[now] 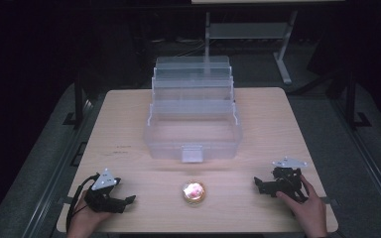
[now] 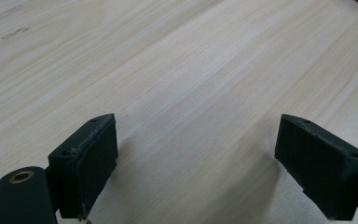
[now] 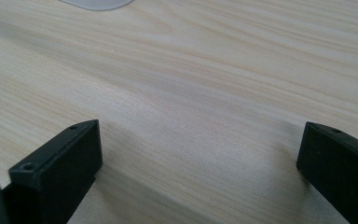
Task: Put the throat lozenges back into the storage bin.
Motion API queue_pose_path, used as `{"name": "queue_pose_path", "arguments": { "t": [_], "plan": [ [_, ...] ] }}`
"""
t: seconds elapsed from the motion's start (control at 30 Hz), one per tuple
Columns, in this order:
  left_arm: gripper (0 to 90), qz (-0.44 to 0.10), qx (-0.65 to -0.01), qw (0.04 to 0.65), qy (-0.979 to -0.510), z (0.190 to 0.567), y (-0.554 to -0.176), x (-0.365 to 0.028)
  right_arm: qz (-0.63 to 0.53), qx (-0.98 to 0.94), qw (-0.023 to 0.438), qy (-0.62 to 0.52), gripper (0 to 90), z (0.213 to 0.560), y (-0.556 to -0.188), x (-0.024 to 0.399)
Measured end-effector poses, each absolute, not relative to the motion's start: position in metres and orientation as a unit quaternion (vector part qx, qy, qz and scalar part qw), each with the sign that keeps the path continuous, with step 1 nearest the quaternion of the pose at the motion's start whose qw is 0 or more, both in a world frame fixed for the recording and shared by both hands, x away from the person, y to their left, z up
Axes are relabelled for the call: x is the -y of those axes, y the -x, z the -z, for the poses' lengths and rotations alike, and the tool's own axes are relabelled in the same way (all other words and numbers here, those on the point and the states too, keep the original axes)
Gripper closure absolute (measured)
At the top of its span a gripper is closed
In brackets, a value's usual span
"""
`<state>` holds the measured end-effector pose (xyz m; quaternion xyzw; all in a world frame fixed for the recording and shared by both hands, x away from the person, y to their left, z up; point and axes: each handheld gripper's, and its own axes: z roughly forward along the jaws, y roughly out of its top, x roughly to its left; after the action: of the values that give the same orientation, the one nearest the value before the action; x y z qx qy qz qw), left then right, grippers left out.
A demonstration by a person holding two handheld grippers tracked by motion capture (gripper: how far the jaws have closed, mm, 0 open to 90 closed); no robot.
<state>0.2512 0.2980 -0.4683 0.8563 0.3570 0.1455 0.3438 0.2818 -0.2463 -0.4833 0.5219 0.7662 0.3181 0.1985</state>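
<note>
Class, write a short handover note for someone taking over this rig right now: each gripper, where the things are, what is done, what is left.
Left gripper: open, holding nothing, low over the table at its near left corner.
Right gripper: open, holding nothing, near the right edge.
Small round object: on the table between the two grippers, nearer the front edge, touched by neither.
Clear plastic box: at mid-table, open, with its tiers stepped back; its bottom tray looks empty.
Done: nothing visibly handled.
Left: probably picking up the round object and putting it in the box.

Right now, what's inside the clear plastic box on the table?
The clear plastic box stands open, its bottom bin apparently empty; the stepped upper trays' frosted walls hide their contents.
</note>
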Motion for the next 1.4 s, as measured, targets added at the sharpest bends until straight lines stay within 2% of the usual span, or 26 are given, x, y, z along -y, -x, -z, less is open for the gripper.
{"name": "queue_pose_path", "arguments": {
  "t": [1.4],
  "plan": [
    [13.4,-0.11,-0.325,0.317,-0.884,0.447,-0.256,-0.271,-0.318,-0.766,0.198,-0.522,0.0,0.483,-0.281,0.246]
  ]
}}
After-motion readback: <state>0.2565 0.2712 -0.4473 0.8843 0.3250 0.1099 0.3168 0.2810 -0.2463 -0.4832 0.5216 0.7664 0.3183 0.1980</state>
